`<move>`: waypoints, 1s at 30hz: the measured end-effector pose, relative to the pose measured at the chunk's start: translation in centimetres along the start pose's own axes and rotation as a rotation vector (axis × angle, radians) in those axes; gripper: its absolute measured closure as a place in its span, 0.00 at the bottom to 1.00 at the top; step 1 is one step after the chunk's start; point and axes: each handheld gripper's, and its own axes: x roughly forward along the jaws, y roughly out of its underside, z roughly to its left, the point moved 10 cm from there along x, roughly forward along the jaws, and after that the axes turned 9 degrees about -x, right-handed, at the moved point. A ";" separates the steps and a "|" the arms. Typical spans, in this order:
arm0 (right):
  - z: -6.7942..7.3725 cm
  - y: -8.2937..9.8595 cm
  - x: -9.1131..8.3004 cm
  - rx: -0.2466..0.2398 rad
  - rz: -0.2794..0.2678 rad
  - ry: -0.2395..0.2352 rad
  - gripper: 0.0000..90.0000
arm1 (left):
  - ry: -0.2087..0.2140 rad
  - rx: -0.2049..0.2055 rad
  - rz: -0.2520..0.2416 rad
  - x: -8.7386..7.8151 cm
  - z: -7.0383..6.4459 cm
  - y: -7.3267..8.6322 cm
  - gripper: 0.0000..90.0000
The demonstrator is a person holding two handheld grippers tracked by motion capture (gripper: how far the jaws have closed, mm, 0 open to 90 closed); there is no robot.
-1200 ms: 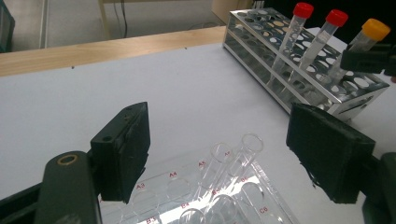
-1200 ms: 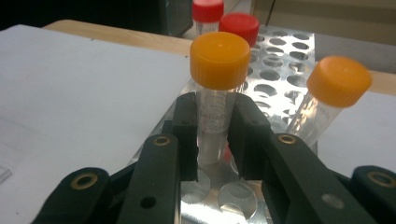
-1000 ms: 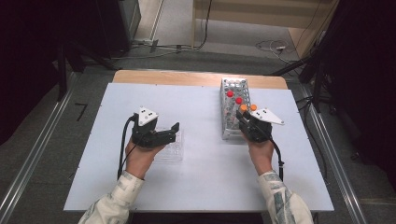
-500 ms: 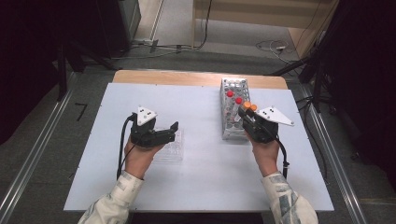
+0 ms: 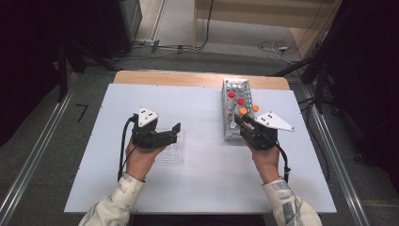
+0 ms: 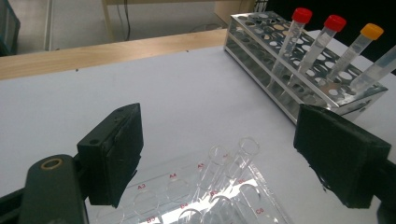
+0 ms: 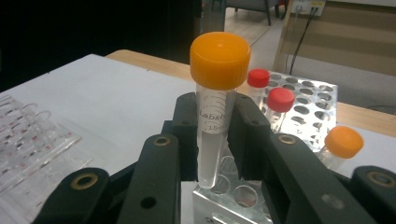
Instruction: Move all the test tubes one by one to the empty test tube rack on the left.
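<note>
My right gripper (image 7: 215, 135) is shut on an orange-capped tube (image 7: 219, 56) and holds it upright just above the near end of the metal rack (image 7: 303, 93). In the high view that tube (image 5: 243, 111) stands at the rack's (image 5: 235, 87) near end by the right gripper (image 5: 240, 120). Two red-capped tubes (image 5: 231, 94) and another orange-capped tube (image 5: 255, 108) stand in the rack. My left gripper (image 5: 175, 133) is open over a clear plastic tube tray (image 5: 171, 153). Its jaws stand wide apart around empty clear tubes (image 6: 233, 158) in the tray (image 6: 177, 186).
The white table top (image 5: 197, 179) has bare room in the middle and along the near edge. A wooden strip (image 5: 188, 77) runs along the far edge. Cables (image 5: 277, 47) lie on the floor beyond. Metal rails (image 5: 37, 155) flank the table.
The right hand has shifted only slightly at the rack's near end with the orange-capped tube in its jaws. The left gripper has stayed over the clear tray.
</note>
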 end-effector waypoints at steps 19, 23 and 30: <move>5.7 2.8 0.7 -0.076 0.085 -0.137 0.79 | 0.057 0.038 0.001 -0.8 -2.6 -0.1 0.19; 6.6 3.4 1.0 -0.081 0.101 -0.159 0.79 | 0.077 0.053 0.006 -0.8 -3.6 0.2 0.20; 7.9 3.7 1.2 -0.091 0.113 -0.190 0.79 | 0.135 0.084 0.023 -0.6 -5.9 1.1 0.23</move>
